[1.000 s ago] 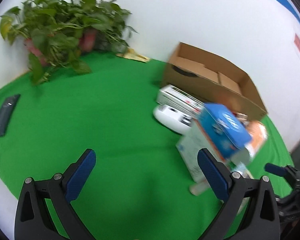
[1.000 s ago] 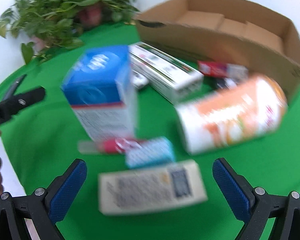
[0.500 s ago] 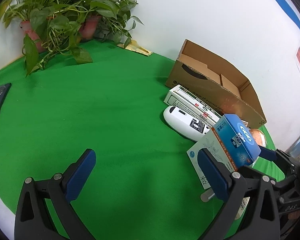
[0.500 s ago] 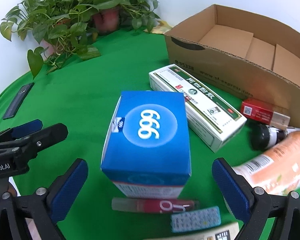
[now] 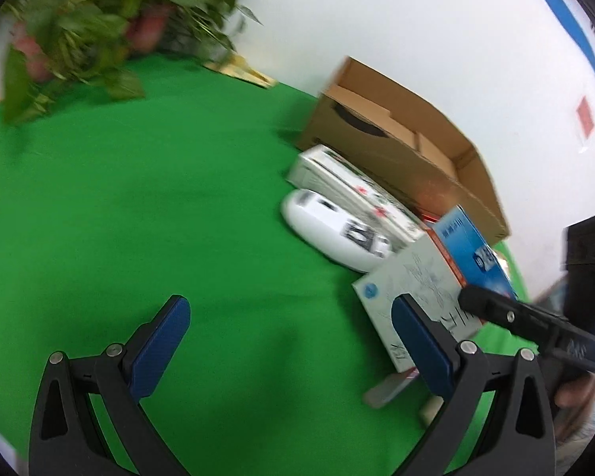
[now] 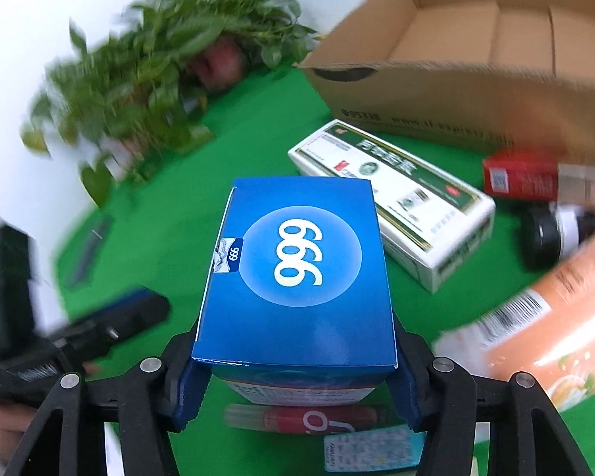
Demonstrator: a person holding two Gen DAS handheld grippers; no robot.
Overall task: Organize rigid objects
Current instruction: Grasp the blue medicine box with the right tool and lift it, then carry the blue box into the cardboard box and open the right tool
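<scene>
A blue carton marked 999 (image 6: pixel 297 269) stands upright on the green cloth, in front of an open cardboard box (image 6: pixel 456 91). My right gripper (image 6: pixel 297 390) straddles the carton; its jaws are closing and both blue pads (image 6: pixel 186 388) lie against the carton's sides. In the left wrist view the same carton (image 5: pixel 472 250) shows a white side face, with the right gripper's dark finger (image 5: pixel 515 317) on it. My left gripper (image 5: pixel 293 337) hovers open over bare cloth to the carton's left, nothing between its fingers.
A long white-and-green box (image 6: pixel 392 198) and a white oval device (image 5: pixel 329 230) lie by the cardboard box. A red packet (image 6: pixel 523 178), dark bottle (image 6: pixel 551 234) and orange canister (image 6: pixel 555 325) sit to the right. A red tube (image 6: pixel 309 418) lies near me, potted plants (image 6: pixel 158 71) behind.
My right gripper came in over the blue carton and its jaws narrowed from wide open onto the carton's sides. The left gripper drifted a little closer to the pile and stayed open.
</scene>
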